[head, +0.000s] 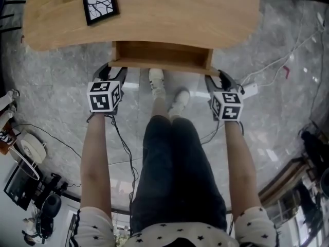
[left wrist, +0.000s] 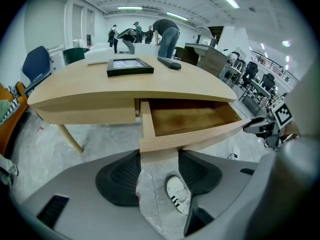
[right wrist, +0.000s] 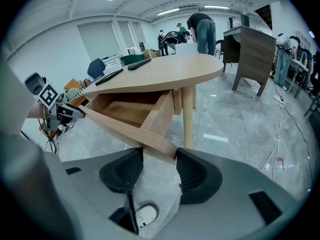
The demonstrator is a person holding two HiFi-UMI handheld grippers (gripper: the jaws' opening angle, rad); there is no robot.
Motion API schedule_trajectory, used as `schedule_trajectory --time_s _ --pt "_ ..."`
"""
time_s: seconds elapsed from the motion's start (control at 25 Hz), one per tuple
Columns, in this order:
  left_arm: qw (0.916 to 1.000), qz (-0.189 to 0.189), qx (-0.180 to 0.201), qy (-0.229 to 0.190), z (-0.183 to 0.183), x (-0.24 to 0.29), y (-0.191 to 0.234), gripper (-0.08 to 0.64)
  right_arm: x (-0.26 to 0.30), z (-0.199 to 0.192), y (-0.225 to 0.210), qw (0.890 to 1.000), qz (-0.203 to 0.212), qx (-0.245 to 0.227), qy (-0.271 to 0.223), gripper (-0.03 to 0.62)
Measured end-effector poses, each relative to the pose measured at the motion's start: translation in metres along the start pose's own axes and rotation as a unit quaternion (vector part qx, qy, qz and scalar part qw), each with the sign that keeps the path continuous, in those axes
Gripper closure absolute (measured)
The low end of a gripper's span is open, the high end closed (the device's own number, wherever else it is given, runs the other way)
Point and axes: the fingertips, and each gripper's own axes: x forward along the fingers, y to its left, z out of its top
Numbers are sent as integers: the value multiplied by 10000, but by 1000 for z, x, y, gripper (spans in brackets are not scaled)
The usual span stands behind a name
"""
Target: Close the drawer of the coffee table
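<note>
The drawer (head: pixel 162 53) hangs pulled out from under the coffee table surface (head: pixel 180 14). The left hand-held gripper (left wrist: pixel 159 159) sits at the drawer's front left corner, jaws spread wide astride that corner. The right hand-held gripper (right wrist: pixel 159 159) straddles the drawer's front right corner the same way, jaws apart

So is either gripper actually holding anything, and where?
Nothing clamped: left gripper jaws stand apart around the drawer front's left corner, right gripper likewise around its right corner. Contact cannot be told.
</note>
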Motion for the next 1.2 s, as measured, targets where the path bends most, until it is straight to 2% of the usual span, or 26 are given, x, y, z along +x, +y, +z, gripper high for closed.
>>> schedule_trajectory --time_s 1.2 --pt "10000 -29 28 -5 31 14 9 314 15 29 -11 9998 -138 117 33 373"
